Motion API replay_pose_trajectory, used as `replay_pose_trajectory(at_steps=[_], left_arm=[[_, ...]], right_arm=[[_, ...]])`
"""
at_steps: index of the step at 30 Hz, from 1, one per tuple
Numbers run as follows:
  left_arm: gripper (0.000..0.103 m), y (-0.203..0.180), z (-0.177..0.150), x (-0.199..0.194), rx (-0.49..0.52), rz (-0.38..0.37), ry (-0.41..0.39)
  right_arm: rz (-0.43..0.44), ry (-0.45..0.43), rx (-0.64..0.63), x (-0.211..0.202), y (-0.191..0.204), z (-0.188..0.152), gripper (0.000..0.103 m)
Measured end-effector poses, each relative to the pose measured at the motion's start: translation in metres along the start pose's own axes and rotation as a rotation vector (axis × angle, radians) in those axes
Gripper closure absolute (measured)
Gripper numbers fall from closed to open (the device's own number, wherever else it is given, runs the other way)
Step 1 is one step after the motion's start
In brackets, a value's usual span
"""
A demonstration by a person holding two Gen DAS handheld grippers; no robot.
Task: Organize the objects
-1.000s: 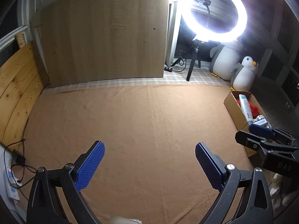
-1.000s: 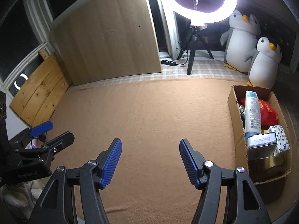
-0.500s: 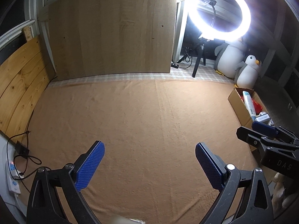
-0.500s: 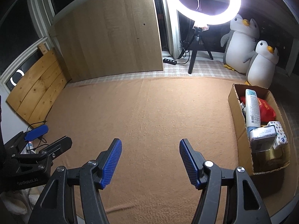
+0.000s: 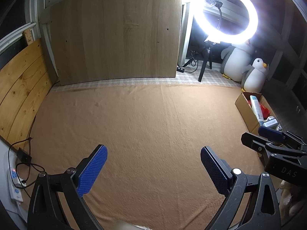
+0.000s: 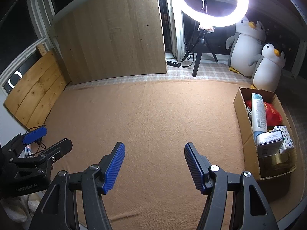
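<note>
Looking along the left gripper, the left wrist view shows its two blue pads spread wide with nothing between them, hovering over a tan blanket. Taking the box as the landmark: it is cardboard and sits at the blanket's right edge, with a white bottle lying in it and something red beside the bottle. Just nearer the camera than the box, the right gripper reaches in from the right edge, one blue pad facing up. Beyond the box stand two plush penguins, and further left of them a lit ring light on a tripod. Far left of the box, a wooden board leans upright behind the blanket, and a power strip with cables lies at the blanket's near left corner.

From the right wrist view, the right gripper holds its pads apart, gripping nothing, above the blanket. The box lies to its right, touching neither finger. Inside it the bottle lies lengthwise, a red packet beside it toward the far wall, a patterned white pack and a small tin at the near end, with a jar of amber liquid below them. The penguins sit just behind the box. Far left of the box, the left gripper shows at the frame edge, fingers parted and empty.
</note>
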State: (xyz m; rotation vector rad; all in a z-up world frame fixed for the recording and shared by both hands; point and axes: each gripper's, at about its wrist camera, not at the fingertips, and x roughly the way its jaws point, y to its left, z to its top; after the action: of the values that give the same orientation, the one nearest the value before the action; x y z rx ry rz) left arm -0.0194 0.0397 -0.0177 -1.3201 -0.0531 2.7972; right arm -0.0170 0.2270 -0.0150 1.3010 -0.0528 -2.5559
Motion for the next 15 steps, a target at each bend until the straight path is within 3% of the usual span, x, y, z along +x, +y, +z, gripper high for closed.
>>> replay_pose_trajectory(at_steps=[15], left_arm=[[0.003,-0.0040,0.0016,0.0049,0.002,0.007,0.008]], right_arm=[[-0.013,0.000,0.001,0.0002,-0.0047,0.0007,0.041]])
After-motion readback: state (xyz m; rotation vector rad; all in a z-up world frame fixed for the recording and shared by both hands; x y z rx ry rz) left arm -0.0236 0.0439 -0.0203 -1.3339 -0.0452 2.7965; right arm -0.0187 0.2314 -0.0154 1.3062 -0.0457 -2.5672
